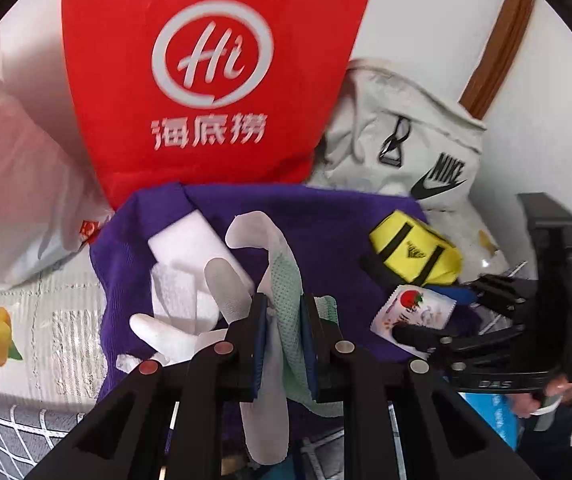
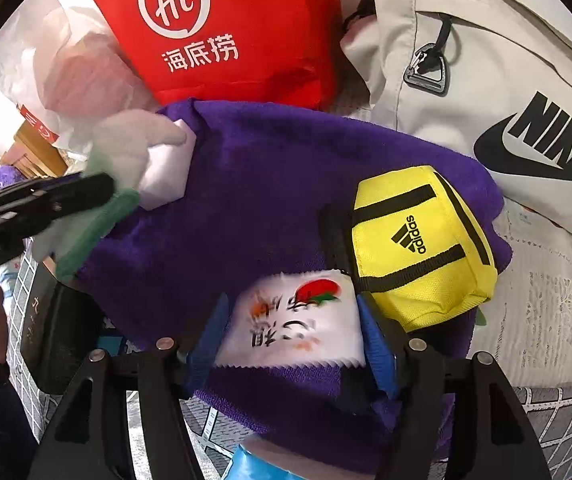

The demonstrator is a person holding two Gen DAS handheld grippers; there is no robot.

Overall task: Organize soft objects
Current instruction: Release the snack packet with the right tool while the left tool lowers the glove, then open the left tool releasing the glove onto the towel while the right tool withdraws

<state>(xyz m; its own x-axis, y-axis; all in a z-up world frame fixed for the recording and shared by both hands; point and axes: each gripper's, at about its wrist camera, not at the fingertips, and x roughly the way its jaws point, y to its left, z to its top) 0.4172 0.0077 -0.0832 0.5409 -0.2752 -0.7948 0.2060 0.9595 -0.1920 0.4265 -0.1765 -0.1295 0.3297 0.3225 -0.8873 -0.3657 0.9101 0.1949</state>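
Note:
A purple towel (image 1: 326,224) lies spread on the surface, also in the right wrist view (image 2: 254,184). My left gripper (image 1: 284,312) is shut on a white and green work glove (image 1: 282,280), held above the towel; it shows at the left of the right wrist view (image 2: 118,160). A white sponge block (image 1: 190,240) lies on the towel beneath it. My right gripper (image 2: 292,328) is shut on a white strawberry-print packet (image 2: 294,320), seen from the left wrist too (image 1: 412,312). A yellow Adidas pouch (image 2: 422,244) sits on the towel just right of the packet.
A red Haidilao bag (image 1: 206,80) stands behind the towel. A grey Nike backpack (image 2: 506,92) is at the back right. A translucent plastic bag (image 1: 18,184) is at the left. A lemon-print mat (image 1: 26,332) covers the surface.

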